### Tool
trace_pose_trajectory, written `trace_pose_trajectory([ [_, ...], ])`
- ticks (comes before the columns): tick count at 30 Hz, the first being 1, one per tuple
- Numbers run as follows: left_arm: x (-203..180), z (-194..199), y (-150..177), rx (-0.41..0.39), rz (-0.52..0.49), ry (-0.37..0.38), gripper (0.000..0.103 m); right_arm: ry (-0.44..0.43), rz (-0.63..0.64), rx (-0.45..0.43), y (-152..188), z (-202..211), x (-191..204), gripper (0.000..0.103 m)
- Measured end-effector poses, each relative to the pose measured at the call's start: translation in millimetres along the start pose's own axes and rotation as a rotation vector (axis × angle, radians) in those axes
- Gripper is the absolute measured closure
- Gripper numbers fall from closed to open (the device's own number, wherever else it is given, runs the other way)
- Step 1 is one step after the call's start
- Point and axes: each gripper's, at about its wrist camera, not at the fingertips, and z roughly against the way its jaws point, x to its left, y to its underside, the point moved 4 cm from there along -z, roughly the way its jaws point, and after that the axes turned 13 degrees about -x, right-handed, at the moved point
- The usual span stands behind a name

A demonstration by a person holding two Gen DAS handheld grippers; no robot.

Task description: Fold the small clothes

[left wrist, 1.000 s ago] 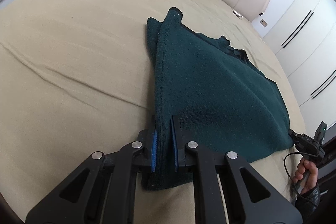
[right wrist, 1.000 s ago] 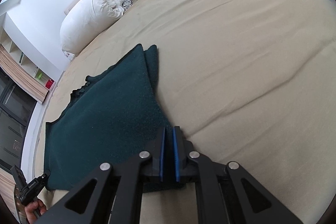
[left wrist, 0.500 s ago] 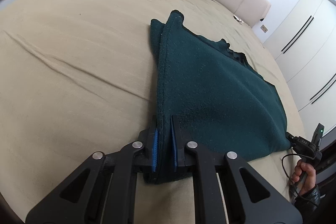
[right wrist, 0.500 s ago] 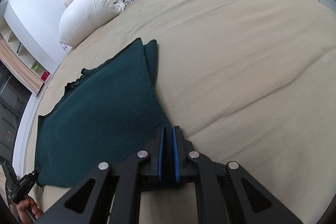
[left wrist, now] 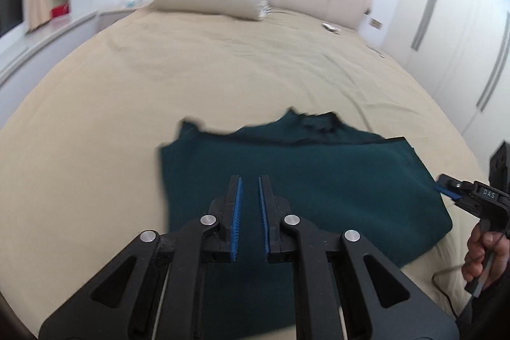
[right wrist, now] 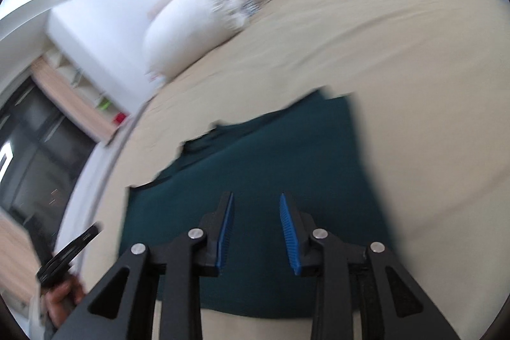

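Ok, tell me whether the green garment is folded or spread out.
Folded. The green garment lies flat on the bed with a second layer's edge showing along its far side.

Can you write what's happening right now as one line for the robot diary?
left gripper: open | right gripper: open | green garment: folded, flat on bed, released
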Motion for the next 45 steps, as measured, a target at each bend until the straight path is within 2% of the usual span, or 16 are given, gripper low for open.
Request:
trace_pose_trajectory([
  [4, -23, -66, 1, 0.093, -0.032, 0.019, 0.093, -0.082, -0.034, 0.106, 13, -67, 26, 0.066],
  [7, 2, -107, 16, 0.154, -0.029, -0.074, 0.093, -0.063, -0.062, 0.145, 17, -104, 17, 0.066],
  [10, 48, -115, 31, 0.144, 0.21, 0.066, 0.093, -0.091, -0.164, 0.119, 4, -113, -14, 0.086],
  [11, 58, -115, 32, 0.142, 0.274, 0.108, 0.093, -0.093, -0.203, 0.105, 0, -110, -26, 0.095],
  [15, 60, -117, 31, 0.138, 0.311, 0.147, 0.093, -0.024, -0.339, -0.041, -26, -77, -91, 0.096],
  [18, 61, -110, 31, 0.13, 0.317, 0.132, 0.093, 0.131, -0.387, -0.152, -40, -35, -138, 0.103],
  [20, 58, -98, 30, 0.135, 0.299, 0.08, 0.093, 0.194, -0.432, -0.21, -42, -1, -155, 0.099],
  [22, 49, -76, 30, 0.122, 0.261, 0.022, 0.093, 0.237, -0.393, -0.256, -40, 29, -147, 0.075],
  [24, 32, -47, 30, 0.09, 0.247, 0.031, 0.093, 0.148, -0.35, -0.256, -31, 42, -117, 0.073],
  [26, 12, -29, 37, 0.087, 0.189, 0.016, 0.081, 0.019, -0.301, -0.196, -9, 40, -71, 0.066],
  [28, -8, -17, 52, 0.101, 0.151, 0.025, 0.03, -0.078, -0.219, -0.075, 24, 22, -24, 0.061],
  [31, -22, -12, 78, 0.124, 0.096, -0.007, 0.02, -0.167, -0.204, 0.09, 73, -6, 11, 0.06],
  [33, -23, -15, 93, 0.161, 0.055, -0.03, 0.02, -0.114, -0.204, 0.143, 91, -18, 3, 0.06],
  [35, -23, -15, 96, 0.168, 0.037, -0.024, 0.02, -0.11, -0.276, 0.13, 90, -13, -19, 0.083],
  [37, -19, -15, 95, 0.172, 0.063, -0.012, 0.02, -0.059, -0.337, 0.065, 79, 6, -49, 0.088],
  [45, -7, -2, 96, 0.173, 0.055, -0.053, 0.02, 0.281, -0.408, -0.213, 24, 122, -144, 0.08],
])
